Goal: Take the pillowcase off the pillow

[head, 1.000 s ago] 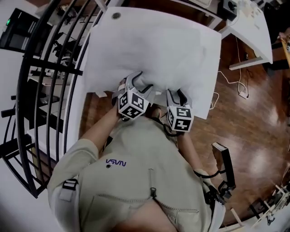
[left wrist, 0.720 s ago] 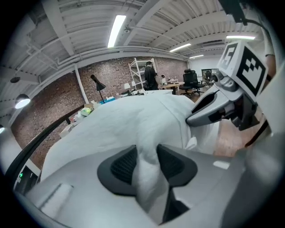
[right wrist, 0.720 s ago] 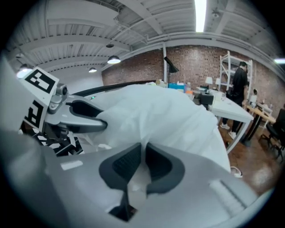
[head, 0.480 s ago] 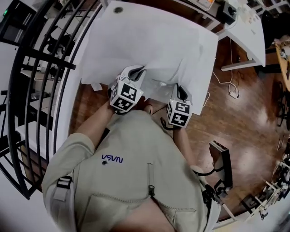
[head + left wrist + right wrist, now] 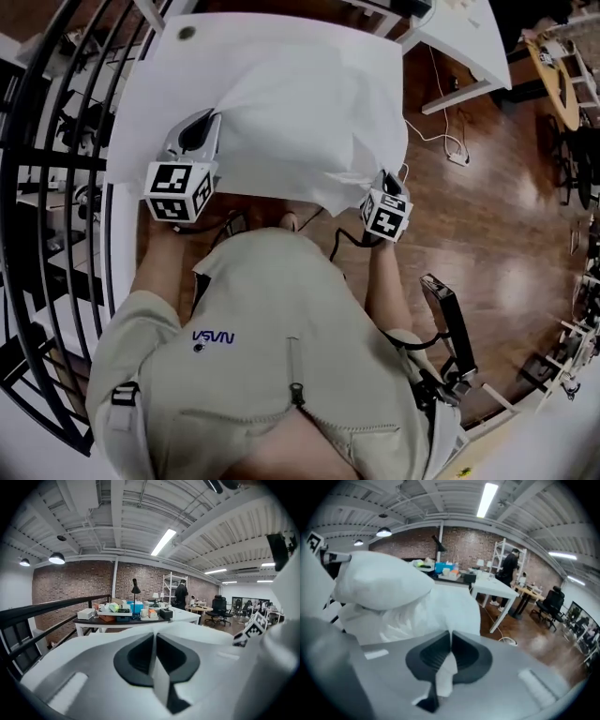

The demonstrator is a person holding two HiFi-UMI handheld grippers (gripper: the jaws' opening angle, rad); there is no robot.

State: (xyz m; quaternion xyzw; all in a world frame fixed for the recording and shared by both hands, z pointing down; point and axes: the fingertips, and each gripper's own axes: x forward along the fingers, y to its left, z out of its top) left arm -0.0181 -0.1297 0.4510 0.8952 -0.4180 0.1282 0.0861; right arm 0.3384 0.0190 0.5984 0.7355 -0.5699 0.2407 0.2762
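White pillowcase (image 5: 309,122) hem is clamped in left gripper (image 5: 153,654) and right gripper (image 5: 449,654), probably spread between them for stripping.

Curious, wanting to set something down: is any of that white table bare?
Bare table runs left of the pillow, out to its left edge, and along the far edge. The near edge is crowded: left gripper and right gripper clamp the pillowcase.
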